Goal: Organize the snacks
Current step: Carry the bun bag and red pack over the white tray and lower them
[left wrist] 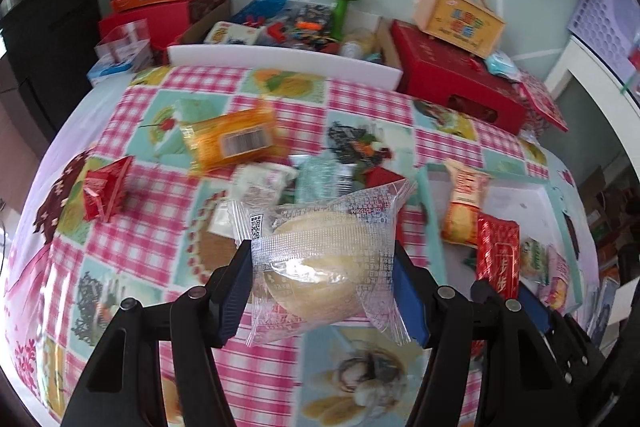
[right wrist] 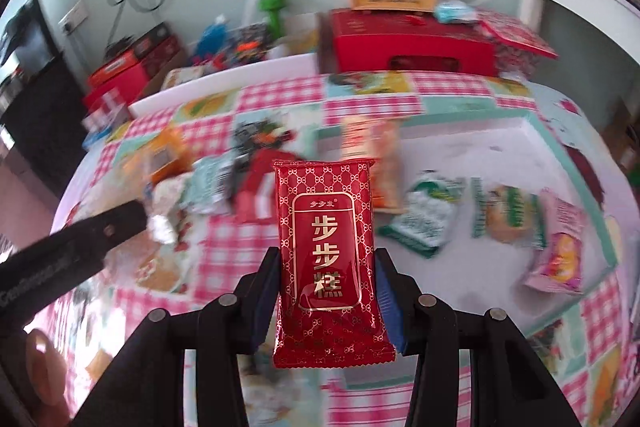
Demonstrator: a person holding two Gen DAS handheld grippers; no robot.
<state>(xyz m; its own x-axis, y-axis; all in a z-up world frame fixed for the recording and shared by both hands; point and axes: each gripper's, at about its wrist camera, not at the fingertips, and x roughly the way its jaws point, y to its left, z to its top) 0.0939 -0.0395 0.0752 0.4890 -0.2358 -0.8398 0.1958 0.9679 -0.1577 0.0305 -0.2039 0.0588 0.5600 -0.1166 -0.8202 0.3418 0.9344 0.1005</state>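
Note:
My left gripper point(left wrist: 322, 259) is shut on a clear-wrapped round pastry point(left wrist: 320, 259) and holds it above the checked tablecloth. My right gripper point(right wrist: 326, 267) is shut on a red snack packet with gold characters point(right wrist: 326, 251), upright between the pads; it also shows at the right of the left wrist view point(left wrist: 498, 259). A white tray with a teal rim point(right wrist: 480, 155) lies to the right and holds several snack packets point(right wrist: 424, 215). Loose snacks lie on the cloth: an orange packet point(left wrist: 232, 139), a small red packet point(left wrist: 104, 191), and a pile in the middle point(left wrist: 280, 183).
A white board point(left wrist: 280, 57) stands along the table's far edge. Behind it are red boxes point(left wrist: 456, 83), a yellow carry box point(left wrist: 460, 19), a green dumbbell point(left wrist: 344, 7) and mixed clutter. A white shelf point(left wrist: 592, 75) stands at the right. The left gripper's arm point(right wrist: 72, 247) shows in the right wrist view.

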